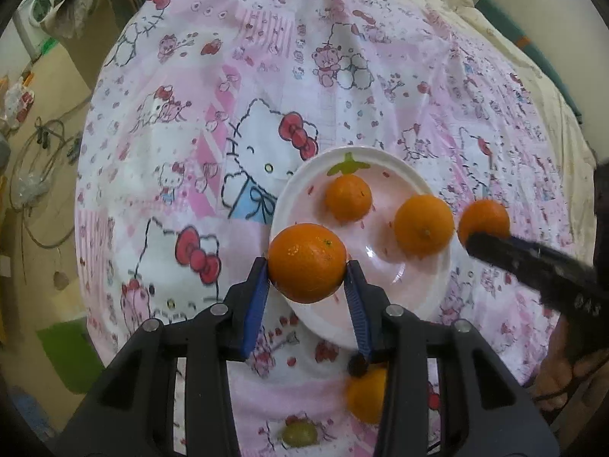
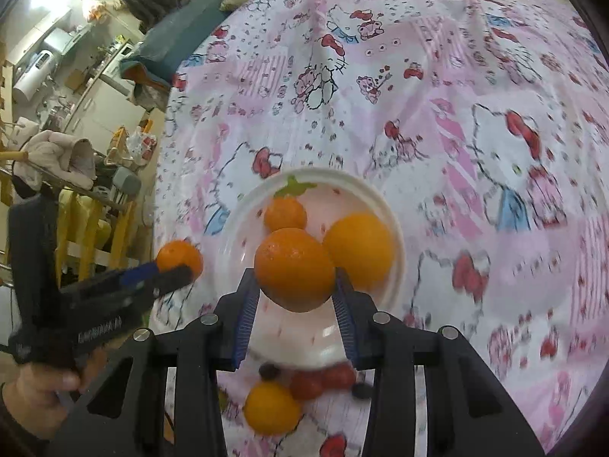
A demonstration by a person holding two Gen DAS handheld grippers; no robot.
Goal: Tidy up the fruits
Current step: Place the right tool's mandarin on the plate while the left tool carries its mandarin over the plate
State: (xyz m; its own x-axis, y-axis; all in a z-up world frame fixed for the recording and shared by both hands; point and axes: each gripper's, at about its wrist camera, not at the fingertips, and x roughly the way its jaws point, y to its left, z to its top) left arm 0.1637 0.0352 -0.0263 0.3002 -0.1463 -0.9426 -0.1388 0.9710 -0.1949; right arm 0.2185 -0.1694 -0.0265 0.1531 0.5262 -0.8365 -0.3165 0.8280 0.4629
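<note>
My left gripper (image 1: 307,266) is shut on an orange (image 1: 306,262) and holds it over the near left rim of the white plate (image 1: 415,293). Two oranges lie on the plate, one at the back (image 1: 348,197) and one at the right (image 1: 423,224). My right gripper (image 2: 296,278) is shut on another orange (image 2: 294,268) above the plate (image 2: 243,236); in the left wrist view that orange (image 1: 484,221) shows past the plate's right rim. The left gripper with its orange (image 2: 179,259) shows at the left of the right wrist view.
The plate sits on a pink Hello Kitty cloth (image 1: 228,76). Near me on the cloth lie an orange (image 2: 272,407), red tomatoes (image 2: 323,379), dark berries (image 2: 269,371) and a green grape (image 1: 299,433). Cluttered room and furniture (image 2: 76,152) lie beyond the left edge.
</note>
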